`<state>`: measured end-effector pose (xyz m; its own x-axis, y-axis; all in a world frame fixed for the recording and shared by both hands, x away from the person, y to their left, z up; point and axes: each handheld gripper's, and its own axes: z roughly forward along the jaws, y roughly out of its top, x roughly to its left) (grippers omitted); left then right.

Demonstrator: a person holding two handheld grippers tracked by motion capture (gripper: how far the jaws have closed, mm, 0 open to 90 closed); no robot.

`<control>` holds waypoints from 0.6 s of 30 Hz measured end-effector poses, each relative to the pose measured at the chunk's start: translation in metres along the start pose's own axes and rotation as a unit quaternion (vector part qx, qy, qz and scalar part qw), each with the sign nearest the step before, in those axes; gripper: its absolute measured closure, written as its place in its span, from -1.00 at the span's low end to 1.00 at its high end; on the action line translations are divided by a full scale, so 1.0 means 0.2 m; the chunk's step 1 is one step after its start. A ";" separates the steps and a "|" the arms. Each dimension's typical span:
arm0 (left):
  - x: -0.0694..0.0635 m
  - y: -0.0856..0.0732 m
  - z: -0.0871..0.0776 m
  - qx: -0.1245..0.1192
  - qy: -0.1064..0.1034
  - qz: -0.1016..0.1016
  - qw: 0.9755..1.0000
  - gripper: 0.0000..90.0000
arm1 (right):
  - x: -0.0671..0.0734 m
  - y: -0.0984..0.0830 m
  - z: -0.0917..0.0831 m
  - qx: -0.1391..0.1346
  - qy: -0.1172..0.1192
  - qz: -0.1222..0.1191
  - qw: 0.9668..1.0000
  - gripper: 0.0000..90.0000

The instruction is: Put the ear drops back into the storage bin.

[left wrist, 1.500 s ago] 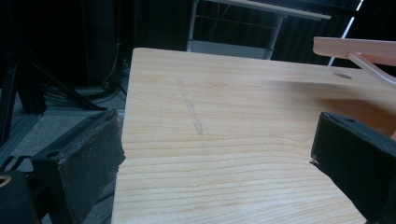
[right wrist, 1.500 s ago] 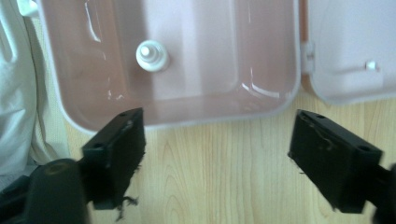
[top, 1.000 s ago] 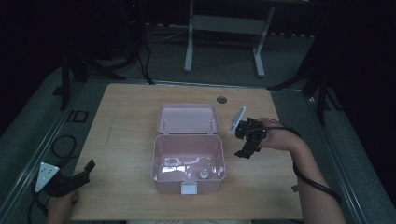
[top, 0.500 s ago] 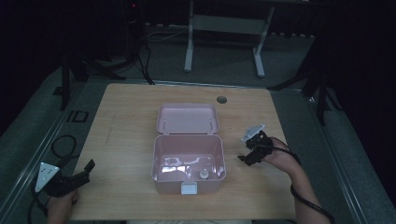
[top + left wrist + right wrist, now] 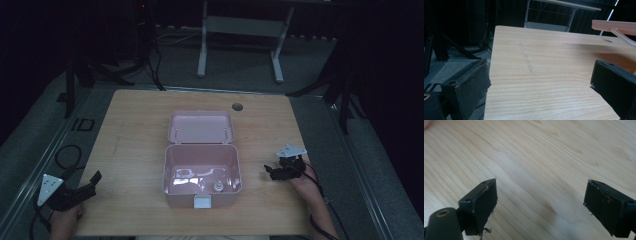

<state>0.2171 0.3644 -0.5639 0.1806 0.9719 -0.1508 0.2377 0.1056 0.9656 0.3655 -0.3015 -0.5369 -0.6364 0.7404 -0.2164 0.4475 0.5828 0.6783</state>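
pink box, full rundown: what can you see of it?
The pink box looks like glossy plastic, rectangular with rounded corners. It stands open near the middle of the wooden table, its hinged lid thrown back toward the far edge, inner face up. A pale latch tab sits on the front wall. Inside, a small knob-like item rests on the floor near the front; glare hides any more. Neither gripper touches it. In the left gripper view the lid's edge shows at upper right.
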 end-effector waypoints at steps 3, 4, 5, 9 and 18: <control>0.00 0.00 0.00 0.000 0.000 0.001 1.000 -0.94 | -0.01 -0.04 -0.01 -0.013 -0.017 0.016 1.000 -0.75; 0.00 0.00 0.00 0.000 0.000 0.000 1.000 -0.94 | -0.01 -0.05 -0.01 -0.016 -0.022 0.025 0.999 -0.75; 0.00 0.00 0.00 0.000 0.000 0.001 1.000 -0.94 | -0.02 -0.07 -0.02 -0.022 -0.032 0.029 0.999 -0.75; 0.00 0.00 0.00 0.000 0.000 0.001 1.000 -0.94 | -0.03 -0.10 -0.03 -0.033 -0.047 0.053 0.997 -0.75; 0.00 0.00 0.00 -0.001 0.000 0.000 1.000 -0.94 | -0.07 -0.17 -0.07 -0.072 -0.091 0.122 0.986 -0.75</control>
<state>0.2170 0.3644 -0.5639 0.1813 0.9717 -0.1515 0.2362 0.1065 0.9659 0.3508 -0.3367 -0.5474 -0.3915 0.9083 -0.1475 0.4709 0.3354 0.8160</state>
